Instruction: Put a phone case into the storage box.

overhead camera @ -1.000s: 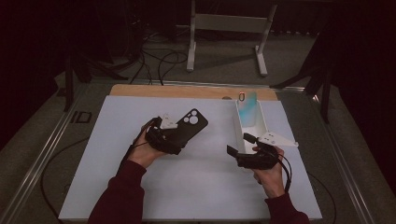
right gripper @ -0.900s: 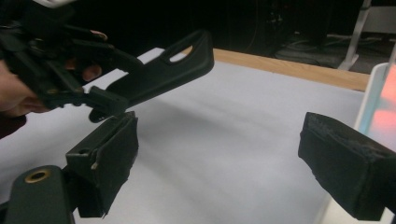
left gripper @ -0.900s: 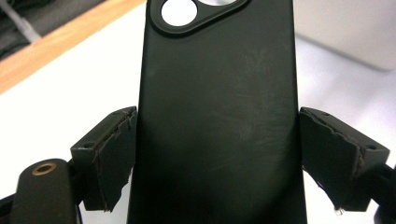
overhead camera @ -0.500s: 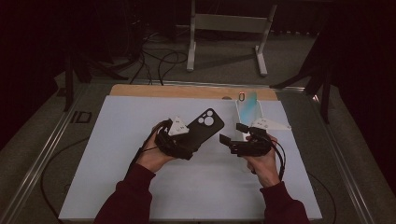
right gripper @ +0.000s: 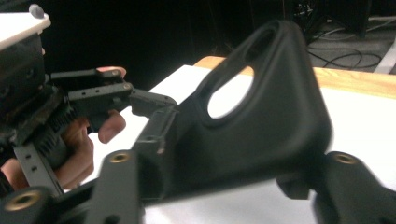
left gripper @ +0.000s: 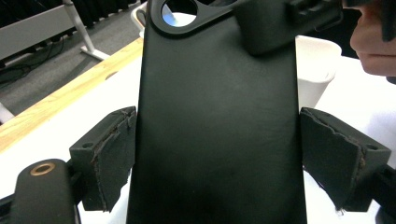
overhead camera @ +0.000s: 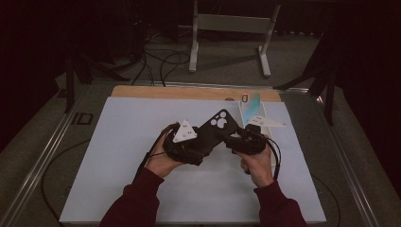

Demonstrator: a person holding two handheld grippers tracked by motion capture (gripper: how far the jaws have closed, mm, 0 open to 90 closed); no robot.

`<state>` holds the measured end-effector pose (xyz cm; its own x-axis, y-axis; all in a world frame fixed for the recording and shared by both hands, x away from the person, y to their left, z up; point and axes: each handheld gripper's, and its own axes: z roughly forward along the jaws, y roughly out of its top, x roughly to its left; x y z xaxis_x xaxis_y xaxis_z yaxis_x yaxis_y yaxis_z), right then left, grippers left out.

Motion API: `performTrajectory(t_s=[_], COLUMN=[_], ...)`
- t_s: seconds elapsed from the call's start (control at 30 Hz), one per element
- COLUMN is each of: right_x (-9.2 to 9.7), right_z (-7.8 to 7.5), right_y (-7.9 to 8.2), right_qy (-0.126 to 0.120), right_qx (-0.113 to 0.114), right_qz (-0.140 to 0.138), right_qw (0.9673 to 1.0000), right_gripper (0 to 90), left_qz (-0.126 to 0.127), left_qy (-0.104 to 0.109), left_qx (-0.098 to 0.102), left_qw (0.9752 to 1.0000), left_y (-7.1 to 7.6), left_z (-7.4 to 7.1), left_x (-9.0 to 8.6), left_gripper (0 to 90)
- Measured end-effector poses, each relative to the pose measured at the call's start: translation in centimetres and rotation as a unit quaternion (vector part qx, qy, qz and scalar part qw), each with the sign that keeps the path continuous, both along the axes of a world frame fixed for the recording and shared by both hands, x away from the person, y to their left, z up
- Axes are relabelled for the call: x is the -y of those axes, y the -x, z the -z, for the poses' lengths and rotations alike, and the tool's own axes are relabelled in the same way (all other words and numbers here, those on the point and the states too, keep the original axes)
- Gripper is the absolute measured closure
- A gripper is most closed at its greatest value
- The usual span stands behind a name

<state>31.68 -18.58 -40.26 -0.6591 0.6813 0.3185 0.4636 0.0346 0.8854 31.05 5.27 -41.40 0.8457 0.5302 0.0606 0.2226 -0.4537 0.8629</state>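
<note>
I have the black phone case (overhead camera: pixel 215 130) lifted off the white desk (overhead camera: pixel 123 156), tilted, its camera cutout pointing away from me and to the right. The left gripper (overhead camera: pixel 208 144) holds it: in the left gripper view its two pads (left gripper: pixel 108 156) sit against the case's long edges, one on each side, jaws spread wide to span it, with the case's smooth back (left gripper: pixel 219 116) facing the camera.

The right gripper (overhead camera: pixel 231 140) comes in from the other side, just beside the case's lower right edge. Its jaws have just been closing, and in the right gripper view the case (right gripper: pixel 261 121) sits between them, the camera end sticking up. That view is blurred, so I cannot tell whether the pads are pressing on it yet; the jaws stand about half open.

Behind the right gripper, a white box (overhead camera: pixel 250 106) with a bluish inside lies near the desk's far edge, by the wooden strip (overhead camera: pixel 189 92).
</note>
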Motion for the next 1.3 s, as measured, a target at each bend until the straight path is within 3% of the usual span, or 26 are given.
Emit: performTrajectory(t_s=[0.2, 0.4, 0.43, 0.47, 0.5, 0.57, 0.87, 0.93, 0.97, 1.0, 1.1, 1.13, 1.23, 1.3], right_x=[0.0, -0.5, -0.7, -0.9, -1.0, -0.9, -0.8, -0.8, -0.8, -0.5, -0.5, -0.5, -0.9, -1.1], right_z=[0.1, 0.0, -0.1, -0.3, -0.4, -0.4, -0.8, -0.9, -0.9, -1.2, -1.3, -1.4, -1.6, -1.7], right_y=[-0.2, 0.1, 0.3, 0.5, 0.7, 0.6, 0.6, 0.7, 0.7, 0.9, 1.1, 1.2, 1.7, 1.7], right_qy=[-0.030, -0.042, -0.038, -0.020, -0.004, -0.012, 0.011, 0.012, 0.012, 0.014, 0.010, 0.011, 0.008, 0.005], right_qx=[-0.024, -0.016, -0.008, 0.002, 0.011, 0.003, 0.021, 0.023, 0.023, 0.032, 0.033, 0.035, 0.042, 0.044], right_qz=[-0.003, -0.029, -0.029, -0.020, -0.013, -0.016, -0.011, -0.011, -0.011, -0.020, -0.033, -0.038, -0.066, -0.076], right_qw=[0.9993, 0.9986, 0.9988, 0.9996, 0.9998, 0.9998, 0.9997, 0.9996, 0.9996, 0.9992, 0.9988, 0.9986, 0.9969, 0.9962], right_gripper=[64.0, 84.0, 84.7, 84.7, 85.6, 86.0, 86.1, 86.1, 86.1, 86.1, 86.1, 86.1, 86.1, 86.2], left_qz=[-0.007, -0.018, -0.034, -0.043, -0.044, -0.051, -0.037, -0.037, -0.006, 0.003, 0.015, 0.029, 0.038, 0.059], left_qy=[0.003, -0.008, 0.001, 0.013, 0.032, 0.029, 0.023, 0.023, 0.031, 0.034, 0.035, 0.034, 0.031, 0.036], left_qx=[-0.002, 0.008, 0.024, 0.027, 0.025, 0.023, -0.026, -0.026, -0.053, -0.059, -0.071, -0.087, -0.092, -0.097], left_qw=[1.0000, 0.9998, 0.9991, 0.9986, 0.9982, 0.9980, 0.9987, 0.9987, 0.9981, 0.9977, 0.9967, 0.9952, 0.9945, 0.9929], left_y=[-0.1, 0.1, 0.2, 0.1, -0.1, -0.3, -1.2, -1.2, -1.2, -1.2, -1.2, -1.3, -1.3, -1.1], left_z=[0.4, 1.0, 1.0, 0.9, 0.8, 0.8, 1.4, 1.4, 1.4, 1.4, 1.5, 1.7, 1.9, 1.9], left_x=[0.6, 1.5, 1.2, 1.0, 0.7, 0.4, -0.1, -0.1, -0.2, -0.2, -0.1, 0.0, 0.2, 0.3], left_gripper=[15.1, 15.1, 20.7, 46.4, 38.5, 26.9, 15.2, 14.7, 14.7, 10.8, 9.5, 9.5, 10.3, 10.8])
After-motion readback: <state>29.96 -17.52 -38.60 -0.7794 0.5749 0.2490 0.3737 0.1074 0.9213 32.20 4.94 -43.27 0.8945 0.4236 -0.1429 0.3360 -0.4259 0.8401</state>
